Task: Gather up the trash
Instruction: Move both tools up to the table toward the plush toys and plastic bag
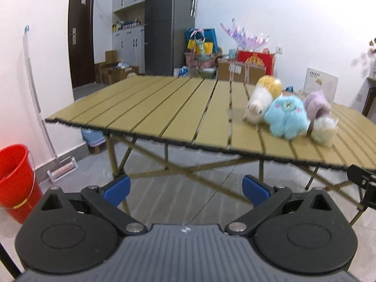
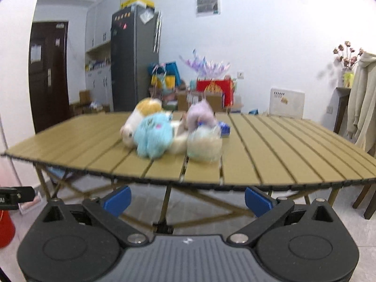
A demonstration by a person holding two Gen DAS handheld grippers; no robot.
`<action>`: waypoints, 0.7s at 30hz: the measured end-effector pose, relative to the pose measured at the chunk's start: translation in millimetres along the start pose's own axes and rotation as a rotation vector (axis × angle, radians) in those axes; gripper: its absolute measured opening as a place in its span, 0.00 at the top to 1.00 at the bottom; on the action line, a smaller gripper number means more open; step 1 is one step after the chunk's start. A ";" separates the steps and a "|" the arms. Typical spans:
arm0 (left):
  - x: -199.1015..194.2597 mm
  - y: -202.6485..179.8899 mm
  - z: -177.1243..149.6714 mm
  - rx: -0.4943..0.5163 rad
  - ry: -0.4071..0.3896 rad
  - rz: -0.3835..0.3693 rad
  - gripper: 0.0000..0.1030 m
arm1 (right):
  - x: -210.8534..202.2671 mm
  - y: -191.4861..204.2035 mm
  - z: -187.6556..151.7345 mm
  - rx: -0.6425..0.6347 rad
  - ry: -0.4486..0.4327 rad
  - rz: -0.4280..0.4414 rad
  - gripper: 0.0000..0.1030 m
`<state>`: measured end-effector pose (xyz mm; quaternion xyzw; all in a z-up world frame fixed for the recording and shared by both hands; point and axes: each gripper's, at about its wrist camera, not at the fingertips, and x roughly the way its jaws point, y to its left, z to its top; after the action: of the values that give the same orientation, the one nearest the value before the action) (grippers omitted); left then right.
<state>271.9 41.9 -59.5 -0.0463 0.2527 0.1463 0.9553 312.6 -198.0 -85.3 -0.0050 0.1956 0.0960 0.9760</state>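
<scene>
A slatted tan folding table (image 1: 150, 108) (image 2: 282, 145) carries a pile of plush toys: a white and yellow one (image 1: 260, 99) (image 2: 138, 119), a light blue one (image 1: 287, 117) (image 2: 154, 134) and a purple one (image 1: 317, 103) (image 2: 202, 115). A crumpled clear plastic bag (image 1: 325, 129) (image 2: 204, 144) lies against them, and a small blue packet (image 2: 224, 128) sits behind it. My left gripper (image 1: 186, 190) and right gripper (image 2: 188, 198) hover before the table's near edge, both open and holding nothing. A red bucket (image 1: 16, 181) stands on the floor at the left.
The table's crossed legs (image 1: 178, 166) stand on grey floor tiles. A mop (image 1: 37, 108) leans on the left wall. A dark fridge (image 1: 169, 25), boxes and gift bags (image 1: 253, 63) fill the far side. A coat (image 2: 362, 98) hangs at the right.
</scene>
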 end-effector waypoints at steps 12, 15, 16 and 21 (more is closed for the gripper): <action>22.2 -27.9 34.8 -0.052 -0.036 -0.066 0.00 | 22.9 -26.5 33.5 0.067 -0.100 -0.041 0.00; 32.2 -34.1 41.0 -0.060 -0.031 -0.075 0.00 | 34.8 -30.9 38.7 0.073 -0.115 -0.042 0.00; 36.5 -37.0 42.7 -0.060 -0.030 -0.077 0.00 | 39.5 -30.9 39.7 0.072 -0.116 -0.048 0.00; 56.0 -45.8 51.7 -0.054 -0.029 -0.080 0.00 | 75.9 -24.6 44.3 0.072 -0.073 -0.068 0.00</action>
<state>356.5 21.1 -41.7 -0.0798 0.2328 0.1153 0.9624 402.8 -206.0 -74.1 0.0271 0.1627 0.0556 0.9847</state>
